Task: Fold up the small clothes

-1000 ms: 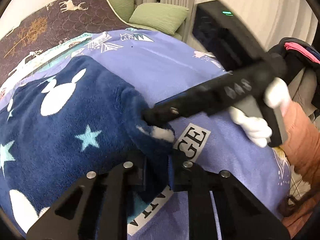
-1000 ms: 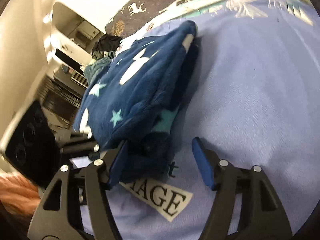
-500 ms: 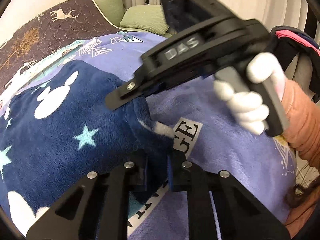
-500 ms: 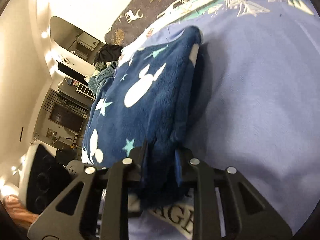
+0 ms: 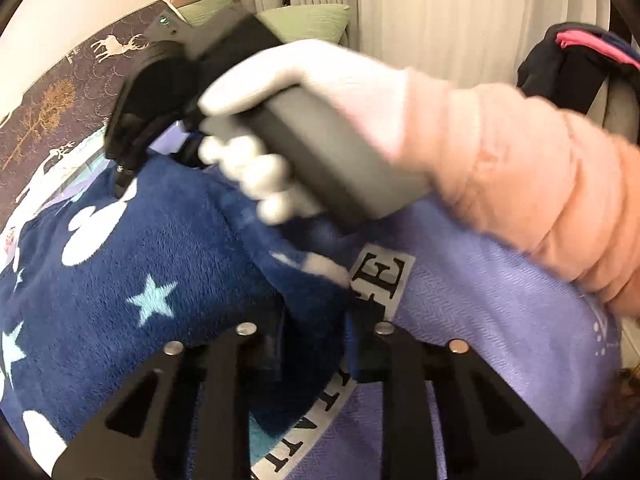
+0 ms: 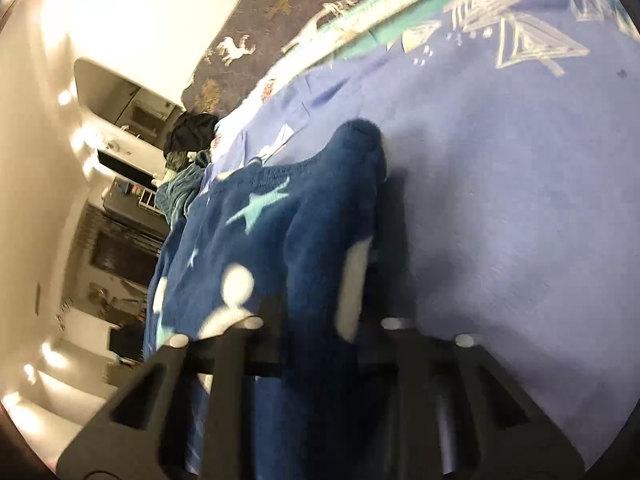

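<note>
Navy fleece garment (image 5: 160, 248), plush, printed with pale stars and white mouse-head shapes, lying bunched on purple bedspread (image 5: 480, 320). Left gripper (image 5: 314, 344) pinching garment's near fold, jaws easing open. Right gripper (image 6: 320, 332) squeezing raised fleece ridge, jaws closing. Since a second ago: right gripper, then spread wide beside fabric, now clamping it and carrying it across; white-gloved right hand (image 5: 304, 92) now filling left view.
</note>
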### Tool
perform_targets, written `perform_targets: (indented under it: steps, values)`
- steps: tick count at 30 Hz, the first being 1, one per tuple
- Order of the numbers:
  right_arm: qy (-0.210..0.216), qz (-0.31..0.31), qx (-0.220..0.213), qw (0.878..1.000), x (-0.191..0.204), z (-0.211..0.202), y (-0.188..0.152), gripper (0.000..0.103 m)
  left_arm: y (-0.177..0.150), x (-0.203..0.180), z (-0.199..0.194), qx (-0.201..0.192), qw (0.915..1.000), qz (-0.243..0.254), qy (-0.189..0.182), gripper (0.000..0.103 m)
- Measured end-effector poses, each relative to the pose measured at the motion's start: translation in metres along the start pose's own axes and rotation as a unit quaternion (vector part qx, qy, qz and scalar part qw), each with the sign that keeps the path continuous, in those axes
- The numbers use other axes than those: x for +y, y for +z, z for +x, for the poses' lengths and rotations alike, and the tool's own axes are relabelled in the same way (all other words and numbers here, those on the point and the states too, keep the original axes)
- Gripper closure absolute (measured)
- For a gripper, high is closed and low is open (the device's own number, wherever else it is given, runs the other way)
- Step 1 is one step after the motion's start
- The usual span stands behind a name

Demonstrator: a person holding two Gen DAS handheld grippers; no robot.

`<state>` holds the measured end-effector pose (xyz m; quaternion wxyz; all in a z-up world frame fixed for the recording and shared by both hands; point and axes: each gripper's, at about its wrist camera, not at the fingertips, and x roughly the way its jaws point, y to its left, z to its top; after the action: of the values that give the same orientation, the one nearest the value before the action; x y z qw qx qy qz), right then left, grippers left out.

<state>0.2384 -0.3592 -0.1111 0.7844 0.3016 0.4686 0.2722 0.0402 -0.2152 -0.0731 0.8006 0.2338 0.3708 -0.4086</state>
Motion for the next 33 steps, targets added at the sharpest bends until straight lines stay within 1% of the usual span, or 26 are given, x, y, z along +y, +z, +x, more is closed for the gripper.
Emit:
perform_targets:
  steps: [2, 3, 4, 5, 6, 7, 8, 9, 11, 13, 15, 17, 18, 20, 21, 22, 23, 24, 25, 26, 28, 29, 30, 31, 32, 33]
  values:
    - [-0.008, -0.041, -0.026, 0.999, 0.012, -0.007, -0.001, 0.084, -0.001, -0.005, 0.003, 0.001, 0.9997, 0.020, 0.012, 0.081]
    - [-0.028, -0.060, -0.023, 0.998, 0.013, -0.003, -0.002, 0.083, -0.003, -0.010, 0.007, 0.004, 0.9993, 0.032, 0.017, 0.080]
    - [-0.047, -0.073, -0.012, 0.996, 0.010, 0.003, -0.003, 0.078, -0.004, -0.014, 0.011, 0.008, 0.9988, 0.043, 0.022, 0.078]
    - [-0.047, -0.077, -0.005, 0.996, 0.004, 0.007, -0.005, 0.076, -0.005, -0.018, 0.013, 0.004, 0.9983, 0.050, 0.029, 0.076]
    - [-0.030, -0.063, -0.010, 0.998, -0.003, 0.004, -0.005, 0.072, -0.004, -0.019, 0.013, 0.003, 0.9984, 0.047, 0.031, 0.074]
    - [-0.021, -0.036, -0.016, 0.999, -0.011, -0.003, -0.006, 0.064, -0.004, -0.019, 0.010, 0.001, 0.9989, 0.040, 0.026, 0.068]
    - [-0.022, -0.017, -0.025, 0.999, -0.016, -0.014, -0.008, 0.058, -0.005, -0.020, 0.005, -0.002, 0.9993, 0.033, 0.018, 0.058]
    - [-0.035, -0.013, -0.034, 0.999, -0.015, -0.027, -0.013, 0.056, -0.006, -0.020, 0.000, -0.004, 0.9995, 0.030, 0.011, 0.054]
    - [-0.063, -0.038, -0.057, 0.996, -0.006, -0.056, -0.027, 0.055, -0.012, -0.019, -0.011, -0.008, 0.9996, 0.025, 0.009, 0.054]
    - [-0.069, -0.063, -0.069, 0.993, 0.004, -0.083, -0.047, 0.056, -0.020, -0.013, -0.027, -0.015, 0.9999, 0.001, -0.002, 0.054]
    - [-0.045, -0.081, -0.066, 0.993, 0.015, -0.104, -0.073, 0.057, -0.031, 0.003, -0.048, -0.030, 0.9982, -0.049, -0.016, 0.054]
    - [-0.031, -0.111, -0.055, 0.992, 0.029, -0.118, -0.110, 0.058, -0.044, 0.022, -0.071, -0.047, 0.9939, -0.099, -0.014, 0.054]
    - [-0.025, -0.123, -0.047, 0.991, 0.033, -0.119, -0.122, 0.058, -0.053, 0.031, -0.083, -0.054, 0.9915, -0.119, -0.005, 0.054]
    - [-0.006, -0.135, -0.023, 0.991, 0.043, -0.106, -0.144, 0.058, -0.074, 0.047, -0.105, -0.064, 0.9864, -0.149, 0.027, 0.053]
    - [-0.018, -0.135, -0.012, 0.991, 0.043, -0.100, -0.155, 0.057, -0.085, 0.055, -0.115, -0.067, 0.9834, -0.162, 0.047, 0.053]
    - [-0.074, -0.137, -0.004, 0.988, 0.040, -0.090, -0.163, 0.057, -0.096, 0.063, -0.126, -0.070, 0.9793, -0.178, 0.067, 0.053]
    - [-0.141, -0.140, 0.005, 0.980, 0.034, -0.080, -0.167, 0.059, -0.110, 0.074, -0.139, -0.072, 0.9730, -0.201, 0.087, 0.053]
    - [-0.164, -0.142, 0.008, 0.976, 0.032, -0.075, -0.170, 0.059, -0.120, 0.090, -0.149, -0.074, 0.9667, -0.222, 0.104, 0.053]
    - [-0.162, -0.137, -0.007, 0.977, 0.035, -0.080, -0.172, 0.059, -0.141, 0.105, -0.166, -0.079, 0.9548, -0.253, 0.134, 0.053]
    - [-0.174, -0.126, -0.011, 0.977, 0.039, -0.084, -0.172, 0.058, -0.152, 0.123, -0.175, -0.081, 0.9454, -0.276, 0.153, 0.053]
    - [-0.207, -0.133, -0.040, 0.968, 0.059, -0.096, -0.171, 0.058, -0.183, 0.157, -0.194, -0.088, 0.9237, -0.323, 0.186, 0.053]
    - [-0.222, -0.151, -0.057, 0.961, 0.074, -0.101, -0.172, 0.058, -0.206, 0.174, -0.207, -0.091, 0.9061, -0.359, 0.205, 0.053]
    - [-0.238, -0.171, -0.072, 0.953, 0.090, -0.104, -0.174, 0.057, -0.225, 0.181, -0.216, -0.093, 0.8981, -0.375, 0.209, 0.053]
    - [-0.253, -0.195, -0.086, 0.944, 0.109, -0.105, -0.177, 0.054, -0.241, 0.185, -0.225, -0.097, 0.8905, -0.393, 0.209, 0.053]
    - [-0.255, -0.216, -0.095, 0.938, 0.129, -0.102, -0.179, 0.049, -0.254, 0.194, -0.230, -0.105, 0.8844, -0.407, 0.203, 0.053]
    - [-0.250, -0.230, -0.097, 0.936, 0.141, -0.098, -0.180, 0.049, -0.263, 0.201, -0.230, -0.114, 0.8811, -0.418, 0.190, 0.053]
